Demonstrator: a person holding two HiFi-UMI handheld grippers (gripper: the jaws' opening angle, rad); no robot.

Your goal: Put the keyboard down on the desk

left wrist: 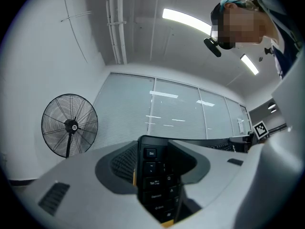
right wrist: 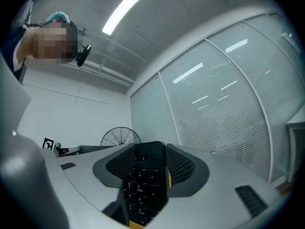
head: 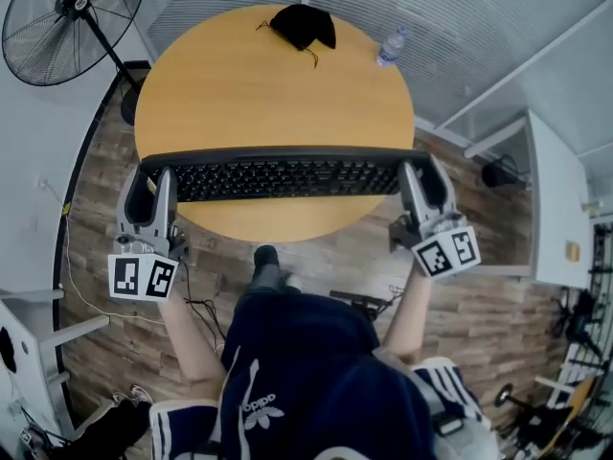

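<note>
Gripping the keyboard [head: 287,175] by its two short ends, with the left tool [head: 151,182] pinched shut on the Esc end and the right tool [head: 424,182] pinched shut on the number-pad end. Spanning straight from one tool to the other, long axis crosswise, over the near part of the round table [head: 268,84] lying ahead of and below both tools; touching it or not, hard to tell. Probably calls for an even lowering from both tools alike, neither being nearer, to land flat and clear of the near rim.
</note>
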